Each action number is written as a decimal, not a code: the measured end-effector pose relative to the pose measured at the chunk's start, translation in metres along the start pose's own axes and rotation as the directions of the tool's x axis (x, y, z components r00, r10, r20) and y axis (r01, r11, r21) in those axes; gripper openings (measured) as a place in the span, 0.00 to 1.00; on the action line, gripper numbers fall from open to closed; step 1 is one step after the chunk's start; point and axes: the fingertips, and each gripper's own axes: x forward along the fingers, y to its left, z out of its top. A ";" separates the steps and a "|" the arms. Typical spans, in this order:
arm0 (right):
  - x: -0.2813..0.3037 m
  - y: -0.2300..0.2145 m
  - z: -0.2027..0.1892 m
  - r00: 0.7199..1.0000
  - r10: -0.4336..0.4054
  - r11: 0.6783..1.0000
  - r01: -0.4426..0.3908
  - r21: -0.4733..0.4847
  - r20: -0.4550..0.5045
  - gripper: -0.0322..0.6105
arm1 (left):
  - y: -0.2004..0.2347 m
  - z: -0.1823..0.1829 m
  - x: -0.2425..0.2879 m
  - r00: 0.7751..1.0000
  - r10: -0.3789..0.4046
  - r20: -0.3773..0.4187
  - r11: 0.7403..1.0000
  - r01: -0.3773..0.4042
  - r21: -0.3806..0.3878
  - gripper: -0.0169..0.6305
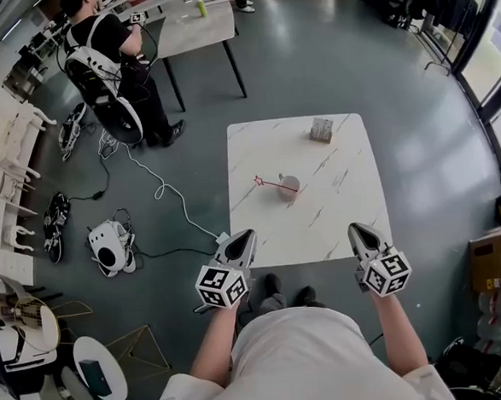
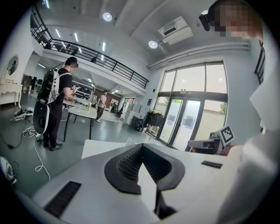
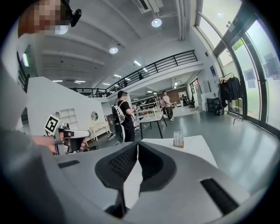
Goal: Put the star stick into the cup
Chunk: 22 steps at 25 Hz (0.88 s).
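Observation:
A small grey cup (image 1: pixel 289 187) stands near the middle of the white marble table (image 1: pixel 337 214). A thin red star stick (image 1: pixel 273 184) leans out of the cup to the left, its star end hanging over the tabletop. My left gripper (image 1: pixel 244 236) hovers at the table's near left edge, shut and empty, well short of the cup. My right gripper (image 1: pixel 359 228) is at the near right edge, also shut and empty. In the left gripper view the left gripper's (image 2: pixel 141 148) jaws meet with nothing between them; in the right gripper view the right gripper (image 3: pixel 137 143) looks the same.
A small wooden holder (image 1: pixel 321 129) stands at the table's far side, also visible as the holder (image 3: pixel 177 140) in the right gripper view. A person with a backpack (image 1: pixel 107 51) stands by another table (image 1: pixel 196 28) at far left. A white device (image 1: pixel 110 246) and cables lie on the floor to the left.

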 end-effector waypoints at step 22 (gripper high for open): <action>-0.003 -0.010 0.013 0.998 0.064 0.998 -0.063 -0.025 0.021 0.09 | -0.018 -0.004 0.003 1.000 0.017 0.013 1.000 -0.017 -0.013 0.05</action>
